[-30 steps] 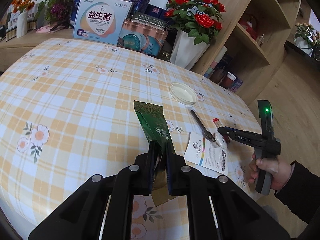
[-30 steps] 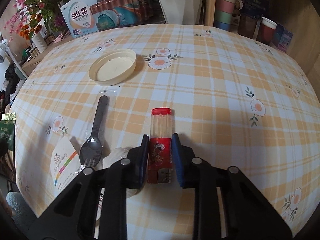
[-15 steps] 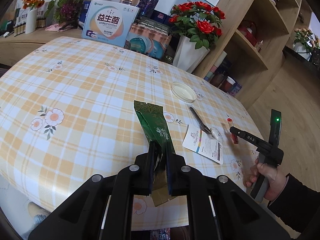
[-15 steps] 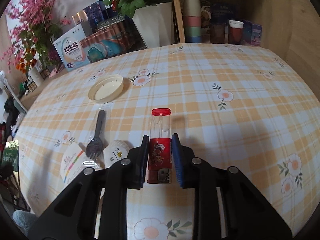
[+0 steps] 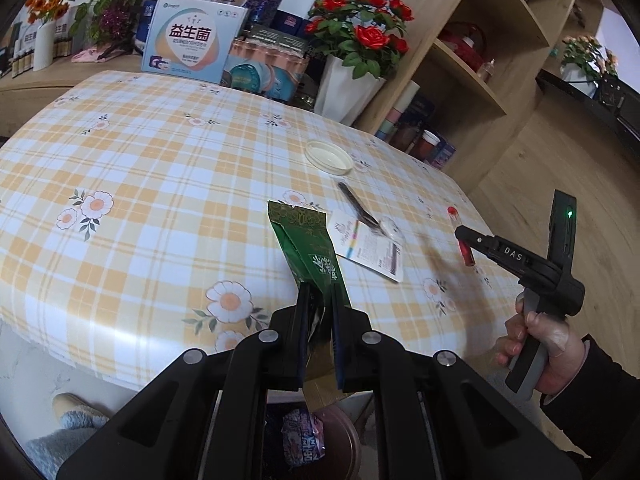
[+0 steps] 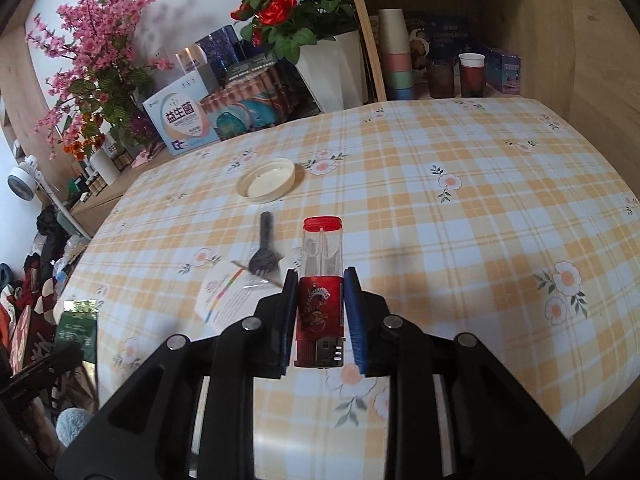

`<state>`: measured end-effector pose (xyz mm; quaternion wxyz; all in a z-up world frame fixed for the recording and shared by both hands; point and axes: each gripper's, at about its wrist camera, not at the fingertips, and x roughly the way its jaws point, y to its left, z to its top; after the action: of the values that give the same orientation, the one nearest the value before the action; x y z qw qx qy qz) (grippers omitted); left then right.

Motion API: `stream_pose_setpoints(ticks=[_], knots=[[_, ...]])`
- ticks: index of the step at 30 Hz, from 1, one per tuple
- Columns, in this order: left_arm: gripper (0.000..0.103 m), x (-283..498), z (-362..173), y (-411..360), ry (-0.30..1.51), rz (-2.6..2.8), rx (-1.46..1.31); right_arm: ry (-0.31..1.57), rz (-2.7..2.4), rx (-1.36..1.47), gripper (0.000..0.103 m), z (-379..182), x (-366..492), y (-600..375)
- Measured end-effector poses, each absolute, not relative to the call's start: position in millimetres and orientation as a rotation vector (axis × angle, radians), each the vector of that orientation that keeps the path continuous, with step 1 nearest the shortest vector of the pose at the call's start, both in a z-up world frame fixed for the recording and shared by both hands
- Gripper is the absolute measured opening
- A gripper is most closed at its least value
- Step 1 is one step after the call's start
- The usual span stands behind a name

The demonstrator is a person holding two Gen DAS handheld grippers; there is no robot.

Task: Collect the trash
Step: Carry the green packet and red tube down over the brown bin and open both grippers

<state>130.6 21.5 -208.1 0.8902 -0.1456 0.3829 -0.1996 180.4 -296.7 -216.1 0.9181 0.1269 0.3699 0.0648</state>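
Trash in both grippers, bin waiting below

Trash is what we are picking up, and we have a piece in each hand. We go from big things to small.

We see the table point(image 5: 140, 184) with its yellow checked cloth. Some bits lie on it: a round cream lid point(image 6: 266, 180), a white paper card point(image 5: 370, 246), and a black fork point(image 6: 264, 248) partly on the card.

Below the table edge, in the left view, we see a round bin point(image 5: 340, 436) with a crumpled wrapper point(image 5: 302, 438) in it. It sits right under our left gripper.

Our left gripper point(image 5: 319, 320) is almost fully closed and pinches a flat green packet point(image 5: 306, 244) by its bottom end. The packet sticks up and away from us, over the table edge.

Our right gripper point(image 6: 319, 312) is closed partway on a red lighter point(image 6: 321, 280). Its pads press on the lighter's two sides. The lighter is off the table, held in the air above the cloth.

We think this is the carry step: both pieces are picked up, not yet dropped. Next we need to bring each piece over the bin's mouth and then let go. The packet is light and floppy, so it could catch on the rim. The lighter has farther to go.
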Motion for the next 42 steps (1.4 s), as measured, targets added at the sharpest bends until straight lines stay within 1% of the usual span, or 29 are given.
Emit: stream_pose_setpoints(ticks=[15, 26, 27, 28, 29, 30, 32, 34, 35, 36, 37, 38, 42], knots=[[0.01, 58.6, -211.1, 8.0, 0.893, -0.457, -0.221, 0.662, 0.226, 0.295, 0.026, -162.5, 88.1, -271.7], [0.011, 21.3, -222.0, -7.6, 0.951, -0.455, -0.163, 0.633, 0.252, 0.302, 0.026, -152.2, 37.1, -270.1], [0.016, 20.6, -223.5, -7.8, 0.96, -0.451, -0.161, 0.633, 0.253, 0.304, 0.026, -152.5, 35.5, -270.3], [0.024, 20.7, -224.1, -7.5, 0.964, -0.456, -0.165, 0.634, 0.255, 0.306, 0.026, -152.7, 34.2, -270.7], [0.031, 20.3, -223.6, -7.0, 0.962, -0.454, -0.165, 0.636, 0.258, 0.307, 0.026, -152.9, 33.3, -270.8], [0.04, 19.8, -221.8, -6.3, 0.951, -0.446, -0.164, 0.638, 0.262, 0.307, 0.026, -153.2, 32.6, -270.5], [0.045, 20.3, -216.9, -3.6, 0.931, -0.437, -0.168, 0.64, 0.271, 0.304, 0.026, -153.5, 31.3, -268.9], [0.061, 23.2, -209.3, 0.7, 0.908, -0.415, -0.176, 0.642, 0.277, 0.289, 0.026, -153.2, 30.4, -266.3], [0.065, 24.9, -204.9, 3.4, 0.892, -0.404, -0.182, 0.64, 0.28, 0.282, 0.026, -152.7, 29.8, -265.2], [0.075, 25.9, -199.5, 6.4, 0.873, -0.389, -0.184, 0.64, 0.284, 0.277, 0.026, -152.2, 29.6, -264.1], [0.088, 26.2, -193.2, 9.2, 0.851, -0.358, -0.171, 0.64, 0.29, 0.272, 0.026, -151.9, 29.2, -263.1], [0.091, 26.0, -186.8, 11.7, 0.826, -0.317, -0.149, 0.643, 0.298, 0.27, 0.026, -152.2, 29.1, -261.9], [0.096, 23.5, -165.6, 22.6, 0.743, -0.248, -0.113, 0.657, 0.327, 0.246, 0.026, -155.2, 27.8, -253.1]])
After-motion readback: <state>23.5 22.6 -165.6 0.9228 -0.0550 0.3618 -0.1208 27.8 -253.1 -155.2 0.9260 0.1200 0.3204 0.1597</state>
